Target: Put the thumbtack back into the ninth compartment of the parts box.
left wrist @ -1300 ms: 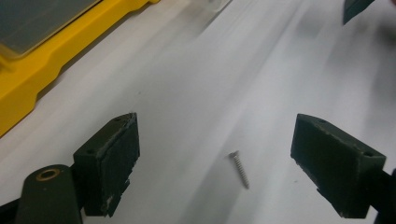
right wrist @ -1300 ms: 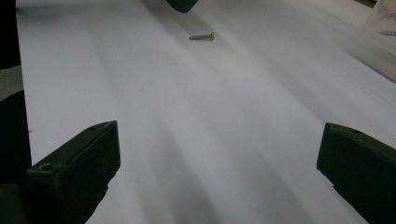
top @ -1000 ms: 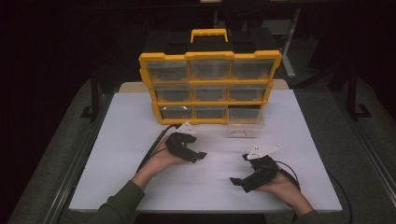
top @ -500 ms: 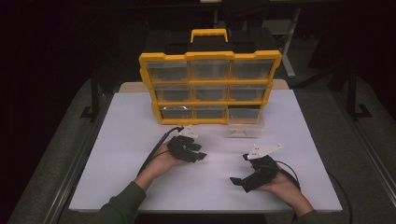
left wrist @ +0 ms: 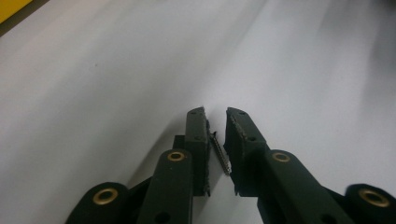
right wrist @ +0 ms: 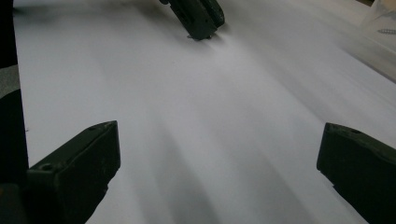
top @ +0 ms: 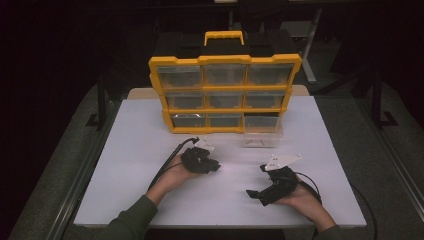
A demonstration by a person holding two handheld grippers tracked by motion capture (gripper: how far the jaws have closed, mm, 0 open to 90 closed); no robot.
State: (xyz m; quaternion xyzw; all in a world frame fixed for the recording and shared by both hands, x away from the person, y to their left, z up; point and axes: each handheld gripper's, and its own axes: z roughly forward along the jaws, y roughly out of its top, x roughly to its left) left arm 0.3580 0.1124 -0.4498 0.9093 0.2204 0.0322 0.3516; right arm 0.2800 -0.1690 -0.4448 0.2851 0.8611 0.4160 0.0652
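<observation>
Forward goes the left gripper [top: 212,167], edging toward the organizer [top: 225,95] since a second ago, while the right gripper [top: 254,194] holds its spot at 5 o'clock on the table [top: 140,150]. Left jaws sit narrowly apart around a small screw [left wrist: 219,153], which leans loosely between the pads. Right jaws are spread wide, nothing between them. A clear drawer [top: 262,135] sits pulled out at the organizer's lower right.

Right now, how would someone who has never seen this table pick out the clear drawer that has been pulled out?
Find the yellow organizer standing on the white table. At its bottom right corner, the clear drawer rests on the tabletop in front of its slot. Unlike the other drawers, it sits outside the yellow frame.
</observation>
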